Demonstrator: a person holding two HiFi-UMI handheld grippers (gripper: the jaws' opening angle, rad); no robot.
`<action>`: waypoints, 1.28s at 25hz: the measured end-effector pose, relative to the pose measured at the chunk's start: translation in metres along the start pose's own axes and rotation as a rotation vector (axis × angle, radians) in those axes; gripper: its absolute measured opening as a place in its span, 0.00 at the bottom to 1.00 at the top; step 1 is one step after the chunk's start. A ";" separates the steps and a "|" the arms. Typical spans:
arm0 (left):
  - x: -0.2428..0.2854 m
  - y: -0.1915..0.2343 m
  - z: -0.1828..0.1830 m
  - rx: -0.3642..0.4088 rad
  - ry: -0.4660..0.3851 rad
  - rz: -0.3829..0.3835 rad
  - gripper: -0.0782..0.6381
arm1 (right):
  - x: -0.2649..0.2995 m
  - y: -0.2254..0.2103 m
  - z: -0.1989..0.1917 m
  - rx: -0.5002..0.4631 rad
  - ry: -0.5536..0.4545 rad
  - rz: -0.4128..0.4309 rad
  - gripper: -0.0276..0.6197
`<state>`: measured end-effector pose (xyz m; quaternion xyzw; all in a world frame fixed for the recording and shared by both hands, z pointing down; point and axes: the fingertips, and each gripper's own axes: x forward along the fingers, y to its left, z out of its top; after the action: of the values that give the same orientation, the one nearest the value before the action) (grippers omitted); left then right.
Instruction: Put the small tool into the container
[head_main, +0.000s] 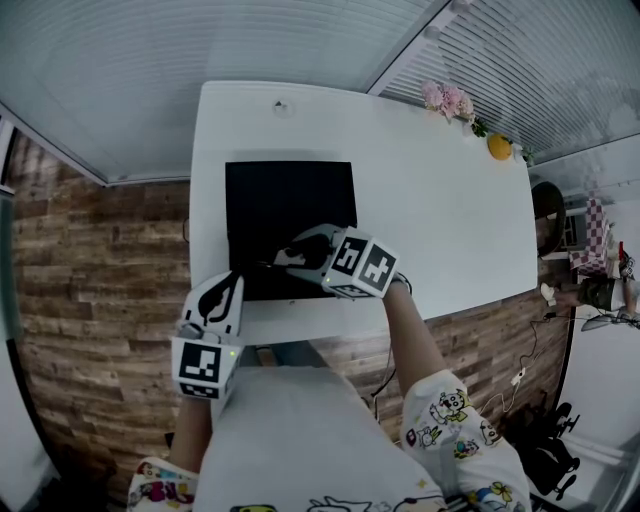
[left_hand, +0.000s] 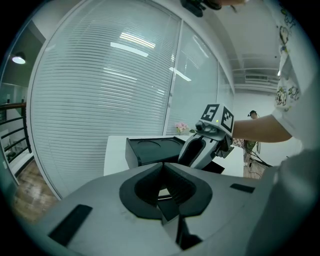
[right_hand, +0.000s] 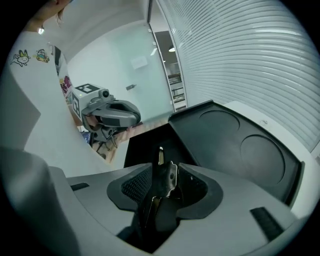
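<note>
White table (head_main: 440, 200), right gripper (head_main: 288, 254) opening around tool (right_hand: 165, 182)

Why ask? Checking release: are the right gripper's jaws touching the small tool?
Cannot tell: right gripper view shows small tool between the opening jaws, contact unclear.

Grey claws (head_main: 224, 290) (head_main: 288, 256), marker cubes (head_main: 200, 366) (head_main: 362, 266), cartoon-print sleeves (head_main: 452, 420) (head_main: 160, 487).

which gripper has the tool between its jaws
The right gripper, over the container: the small tool sits between its opening jaws. The left gripper is empty.
</note>
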<state>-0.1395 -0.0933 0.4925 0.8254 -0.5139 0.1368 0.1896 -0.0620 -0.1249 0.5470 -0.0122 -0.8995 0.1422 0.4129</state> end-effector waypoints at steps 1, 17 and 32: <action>0.000 0.000 0.000 0.001 -0.001 -0.001 0.12 | -0.001 0.001 0.000 0.004 -0.004 -0.001 0.25; -0.008 0.004 0.032 0.057 -0.067 0.016 0.12 | -0.039 0.005 0.026 -0.031 -0.114 -0.089 0.25; -0.019 -0.007 0.096 0.155 -0.197 0.011 0.12 | -0.143 0.015 0.071 -0.046 -0.471 -0.332 0.25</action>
<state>-0.1383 -0.1186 0.3977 0.8442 -0.5224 0.0952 0.0730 -0.0224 -0.1477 0.3936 0.1594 -0.9633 0.0513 0.2098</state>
